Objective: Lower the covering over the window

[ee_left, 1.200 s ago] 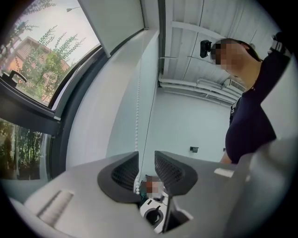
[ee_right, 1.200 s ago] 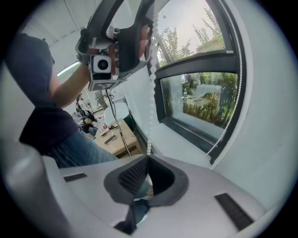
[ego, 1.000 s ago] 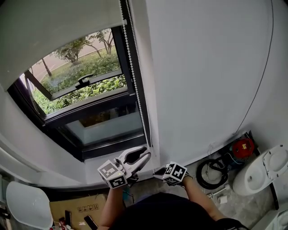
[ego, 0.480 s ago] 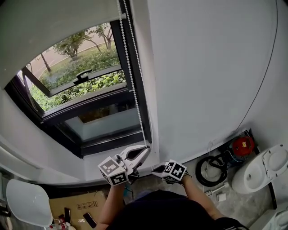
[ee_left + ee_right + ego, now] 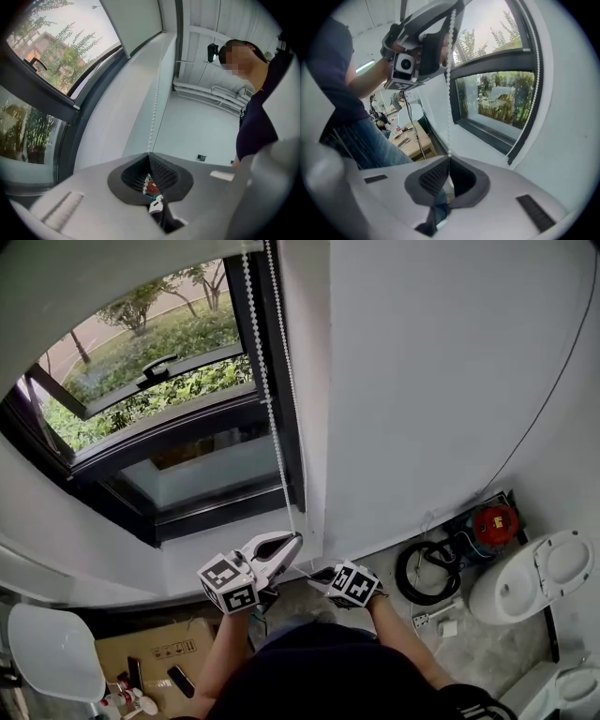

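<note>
The white roller blind (image 5: pixel 84 277) is covering only the top of the window (image 5: pixel 187 460), and its roller is being cut off by the head view's upper edge. The bead chain (image 5: pixel 448 103) is running down along the window's right edge. The left tool (image 5: pixel 149 153) is clenching this chain, its jaws pressing together on the beads. Below it, the right tool (image 5: pixel 449 157) is gripping the same strand, which is stretching straight between the two. In the head view the right tool's tip is lying half hidden behind its marker cube (image 5: pixel 354 584), and the thin chain there is blending into the white wall (image 5: pixel 422 381).
</note>
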`<action>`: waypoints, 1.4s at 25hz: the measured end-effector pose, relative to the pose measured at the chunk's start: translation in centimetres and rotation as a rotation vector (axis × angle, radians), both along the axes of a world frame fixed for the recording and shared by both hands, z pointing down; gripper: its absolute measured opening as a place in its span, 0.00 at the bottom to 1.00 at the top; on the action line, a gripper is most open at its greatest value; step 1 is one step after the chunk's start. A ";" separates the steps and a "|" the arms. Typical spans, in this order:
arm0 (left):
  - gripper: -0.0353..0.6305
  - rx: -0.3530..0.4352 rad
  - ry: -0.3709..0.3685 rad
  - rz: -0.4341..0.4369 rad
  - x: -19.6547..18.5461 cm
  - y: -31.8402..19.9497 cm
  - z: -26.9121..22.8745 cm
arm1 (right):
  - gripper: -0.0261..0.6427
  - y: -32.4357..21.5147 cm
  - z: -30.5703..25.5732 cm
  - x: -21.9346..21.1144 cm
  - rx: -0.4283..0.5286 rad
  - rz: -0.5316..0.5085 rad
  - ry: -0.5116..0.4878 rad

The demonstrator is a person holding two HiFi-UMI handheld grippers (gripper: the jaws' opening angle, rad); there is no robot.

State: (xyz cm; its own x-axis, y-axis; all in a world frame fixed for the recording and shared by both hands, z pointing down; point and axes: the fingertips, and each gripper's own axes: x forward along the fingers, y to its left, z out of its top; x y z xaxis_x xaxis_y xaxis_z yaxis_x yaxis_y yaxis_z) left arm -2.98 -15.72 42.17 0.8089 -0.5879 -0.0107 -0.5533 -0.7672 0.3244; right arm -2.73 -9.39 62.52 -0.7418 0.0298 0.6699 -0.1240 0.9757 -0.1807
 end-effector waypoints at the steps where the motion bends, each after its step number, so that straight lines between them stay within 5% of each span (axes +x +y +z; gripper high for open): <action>1: 0.07 -0.006 -0.009 0.006 0.0 0.0 0.4 | 0.06 -0.2 -0.1 0.0 -0.010 0.022 -0.014; 5: 0.07 -0.030 -0.052 0.028 -0.5 -0.5 1.6 | 0.06 -1.0 -0.6 -0.5 0.012 0.045 -0.021; 15: 0.07 -0.007 0.038 0.060 -1.0 -1.2 1.6 | 0.06 -2.8 -3.8 0.2 0.125 0.153 -0.066; 20: 0.07 -0.114 -0.138 0.097 -0.4 -0.4 7.9 | 0.06 -3.0 -3.9 0.5 0.159 0.184 -0.063; 23: 0.07 -0.196 -0.095 0.094 0.1 0.6 10.6 | 0.06 -2.9 -3.9 0.8 0.164 0.192 -0.053; 29: 0.07 -0.188 -0.100 0.096 -0.5 0.2 10.7 | 0.06 -2.4 -4.8 1.0 0.178 0.210 -0.078; 32: 0.07 -0.197 -0.097 0.101 -0.7 -0.3 11.2 | 0.06 -2.6 -6.3 1.1 0.185 0.235 -0.147; 35: 0.07 -0.222 -0.181 0.155 0.3 0.3 13.7 | 0.11 -3.6 -9.8 1.5 0.198 0.300 -0.277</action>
